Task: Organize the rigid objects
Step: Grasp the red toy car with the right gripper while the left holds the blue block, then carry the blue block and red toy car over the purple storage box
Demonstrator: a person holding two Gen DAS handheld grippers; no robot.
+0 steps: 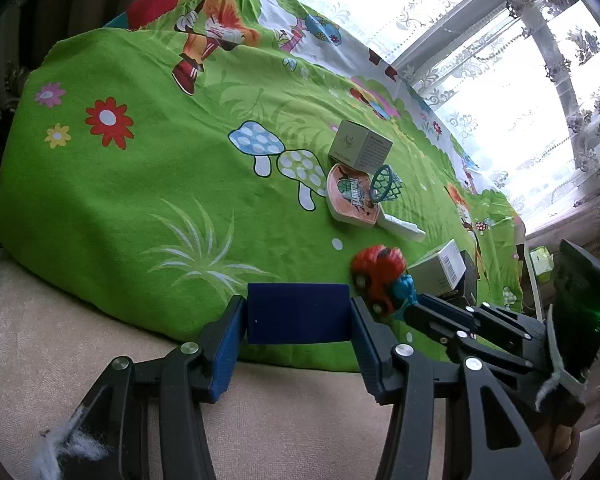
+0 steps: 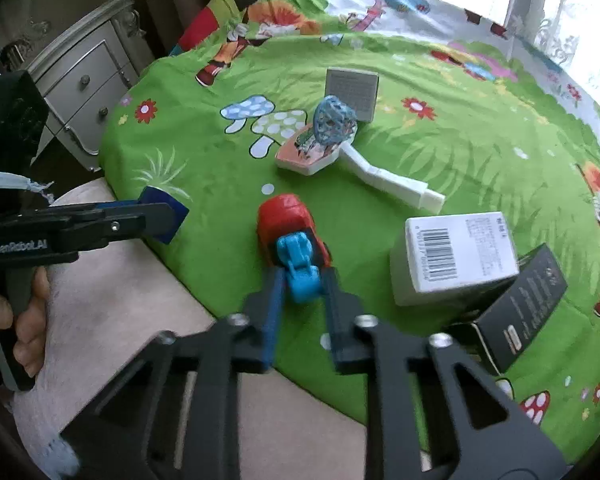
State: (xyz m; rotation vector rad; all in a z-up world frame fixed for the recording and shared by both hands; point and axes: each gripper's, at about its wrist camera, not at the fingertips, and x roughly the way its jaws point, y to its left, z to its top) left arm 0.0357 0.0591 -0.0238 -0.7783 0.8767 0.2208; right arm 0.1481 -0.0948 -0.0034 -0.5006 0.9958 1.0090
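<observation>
Near the bed's [image 2: 440, 140] front edge, the right gripper [image 2: 300, 292] clamps the blue toy [image 2: 298, 268] behind one red car [image 2: 288, 220]. The left gripper [image 1: 298, 320] holds a blue block [image 1: 298, 312]. Three boxes [image 2: 456, 256] lie around; the left side is bare.

Daylight is pouring through the lace-curtained window [image 1: 512, 60] ahead of me, washing out the far edge of the green cartoon-print cloth [image 1: 148, 184] (mushrooms, flowers, grass). A beige cushion [image 1: 80, 344] is lying below it, and a silvery carved drawer chest [image 2: 88, 76] is standing off left.
</observation>
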